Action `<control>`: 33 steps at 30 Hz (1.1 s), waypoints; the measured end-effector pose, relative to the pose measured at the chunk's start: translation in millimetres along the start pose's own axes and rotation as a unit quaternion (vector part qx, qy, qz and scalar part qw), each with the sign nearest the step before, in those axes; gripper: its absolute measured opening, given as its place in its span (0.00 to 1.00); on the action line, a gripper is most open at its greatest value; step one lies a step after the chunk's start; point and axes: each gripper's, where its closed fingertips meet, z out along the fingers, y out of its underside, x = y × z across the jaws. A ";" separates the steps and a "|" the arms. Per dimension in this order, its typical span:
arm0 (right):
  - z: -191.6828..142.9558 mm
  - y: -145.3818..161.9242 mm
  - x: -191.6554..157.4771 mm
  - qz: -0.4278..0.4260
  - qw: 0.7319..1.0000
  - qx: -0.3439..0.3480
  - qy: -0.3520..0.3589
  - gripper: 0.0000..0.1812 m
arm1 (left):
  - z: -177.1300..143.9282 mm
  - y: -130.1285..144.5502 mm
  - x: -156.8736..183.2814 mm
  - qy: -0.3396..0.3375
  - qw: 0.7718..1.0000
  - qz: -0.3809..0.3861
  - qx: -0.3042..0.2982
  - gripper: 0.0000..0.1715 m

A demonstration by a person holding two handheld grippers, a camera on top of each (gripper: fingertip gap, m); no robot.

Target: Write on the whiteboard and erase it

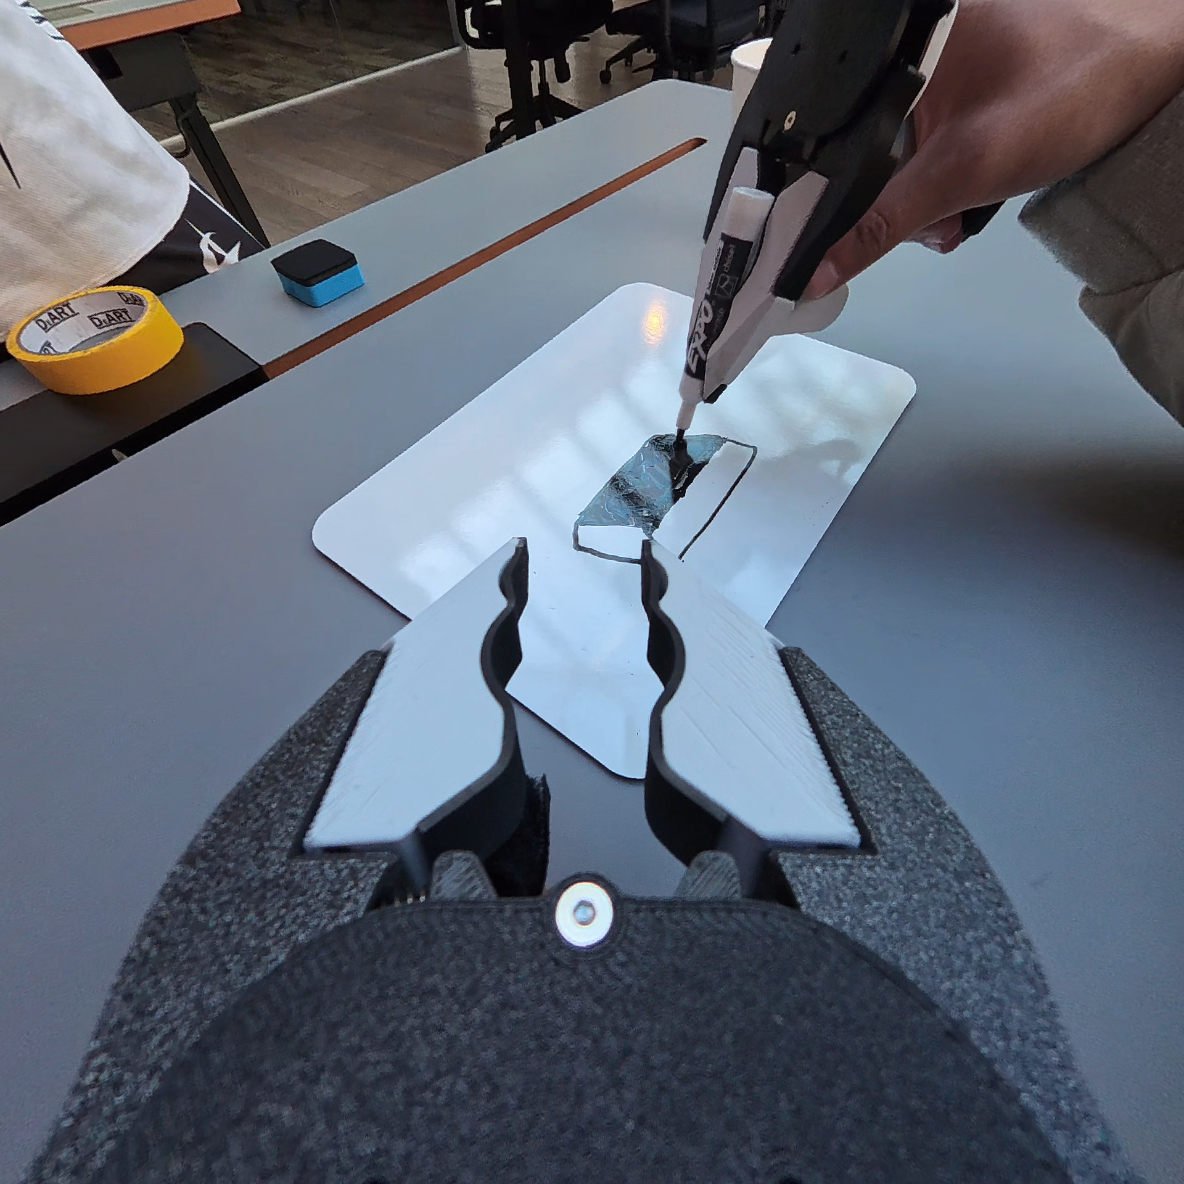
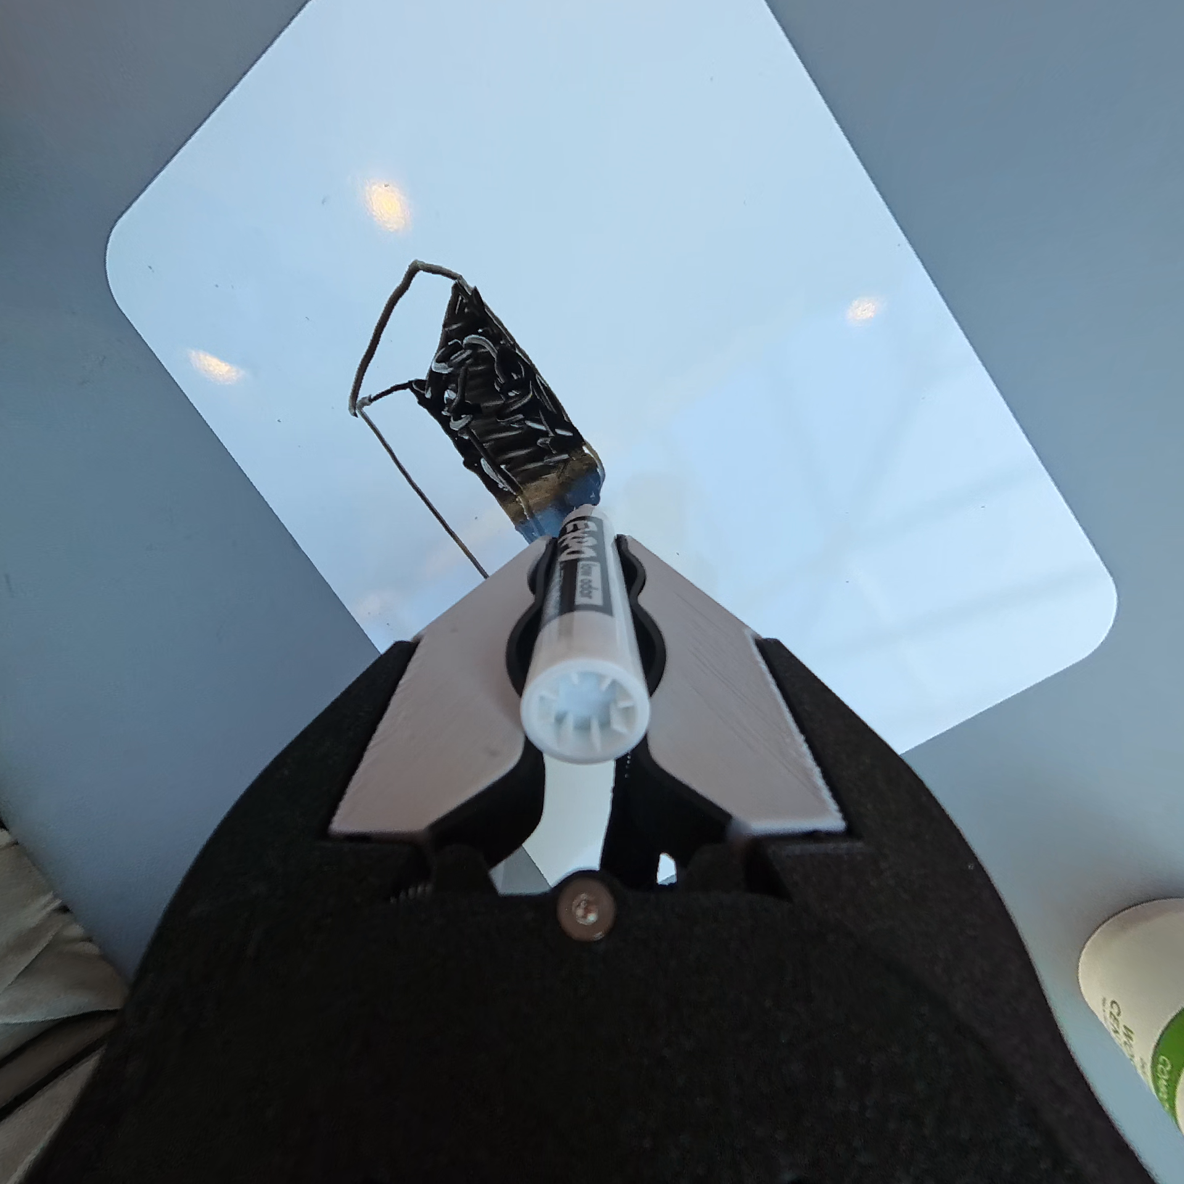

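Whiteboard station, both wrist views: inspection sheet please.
Surface: grey table, small whiteboard lying flat.
Job's things: marker, tip on a partly filled black outline.
Clutter: yellow tape roll, blue-black eraser, paper cup.
Grippers: left gripper open, empty, over the board's near edge; right gripper shut on the marker.
Cables: nothing seen.
Surroundings: office chairs, person seated at left.

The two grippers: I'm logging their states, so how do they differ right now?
The right gripper is shut on a marker; the left gripper is open and holds nothing. The right one tilts steeply down, marker tip on the whiteboard at the half-filled drawn shape; the left one sits lower, over the board's near edge. Both have white fingers on black bodies.
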 end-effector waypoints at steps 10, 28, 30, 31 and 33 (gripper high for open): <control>6.6 -15.8 2.5 -0.007 1.000 0.017 0.007 0.10 | -0.2 -1.7 -4.3 -0.002 1.000 0.000 0.003 0.21; 27.6 -54.9 -28.6 -0.049 0.998 0.022 -0.019 0.10 | 1.6 -4.4 -3.4 -0.005 1.000 0.002 0.006 0.21; 29.9 -59.0 -33.1 -0.055 0.998 0.021 -0.023 0.10 | 2.0 -4.3 -3.3 -0.006 1.000 0.002 0.006 0.21; 31.0 -60.8 -35.4 -0.058 0.998 0.020 -0.025 0.10 | 2.2 -4.3 -3.1 -0.006 1.000 0.002 0.006 0.21; 33.2 -64.5 -38.9 -0.061 0.997 0.020 -0.030 0.10 | 2.5 -4.5 -2.7 -0.006 1.000 0.002 0.006 0.21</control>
